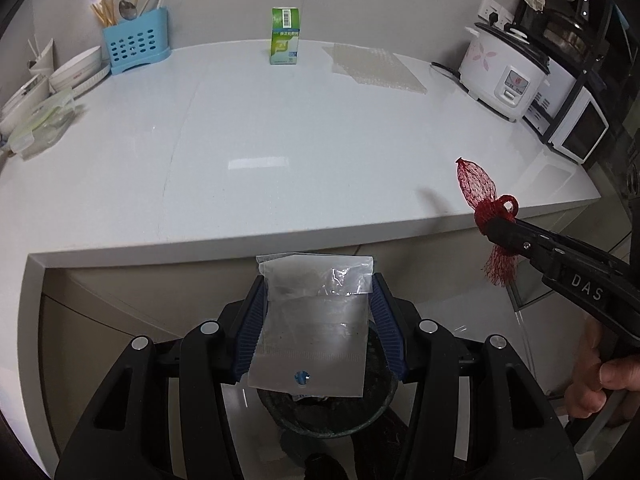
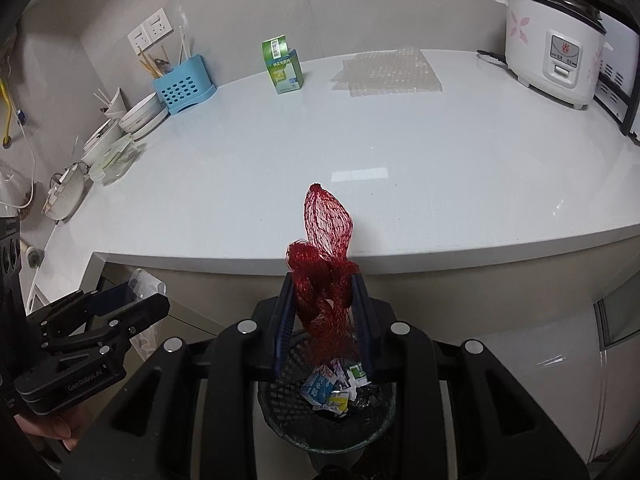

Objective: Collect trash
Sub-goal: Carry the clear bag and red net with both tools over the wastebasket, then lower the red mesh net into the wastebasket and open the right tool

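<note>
fingers [image 1: 256, 312] pinch clear bag [image 1: 314, 320] | right fingers [image 2: 362, 312] pinch red net [image 2: 326, 248]

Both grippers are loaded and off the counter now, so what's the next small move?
Probably open the right gripper: its red mesh bag hangs directly over the dark wastebasket that already holds scraps. The left gripper can drop its clear plastic bag next.

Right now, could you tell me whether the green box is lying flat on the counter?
No, the green box stands upright near the back of the white counter, beside the sheet of bubble wrap.
</note>
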{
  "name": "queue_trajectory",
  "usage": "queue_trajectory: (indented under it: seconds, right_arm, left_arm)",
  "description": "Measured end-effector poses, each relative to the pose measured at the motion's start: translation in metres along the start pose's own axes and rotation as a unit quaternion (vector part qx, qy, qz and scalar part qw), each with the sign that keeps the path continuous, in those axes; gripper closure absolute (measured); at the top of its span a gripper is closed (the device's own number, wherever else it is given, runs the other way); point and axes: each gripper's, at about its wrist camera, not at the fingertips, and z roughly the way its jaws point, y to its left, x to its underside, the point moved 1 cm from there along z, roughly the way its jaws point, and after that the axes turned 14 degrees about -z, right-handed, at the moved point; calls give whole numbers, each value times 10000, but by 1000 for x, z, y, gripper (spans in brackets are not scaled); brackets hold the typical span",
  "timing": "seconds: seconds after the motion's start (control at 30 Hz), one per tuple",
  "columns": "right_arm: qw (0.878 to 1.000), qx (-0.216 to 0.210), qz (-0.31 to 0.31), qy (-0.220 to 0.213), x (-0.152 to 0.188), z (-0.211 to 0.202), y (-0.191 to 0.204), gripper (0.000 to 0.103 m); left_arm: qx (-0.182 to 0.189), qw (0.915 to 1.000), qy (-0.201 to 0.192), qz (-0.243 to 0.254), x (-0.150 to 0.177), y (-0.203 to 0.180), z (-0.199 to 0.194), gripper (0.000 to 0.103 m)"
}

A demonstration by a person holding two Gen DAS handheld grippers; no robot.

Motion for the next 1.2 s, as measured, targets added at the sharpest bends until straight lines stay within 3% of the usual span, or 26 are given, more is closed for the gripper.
queue_trajectory:
  seconds: [0.67, 1.2]
  right_arm:
    - [9953, -291, -217, 898, 74, 61, 31, 77]
    - [9820, -317, -279, 1841, 114, 124, 34, 77]
  left_arm:
    - [-311, 9967, 621, -413, 69, 52, 43, 53]
    - [-348, 9933, 955, -544, 88, 67, 63, 53]
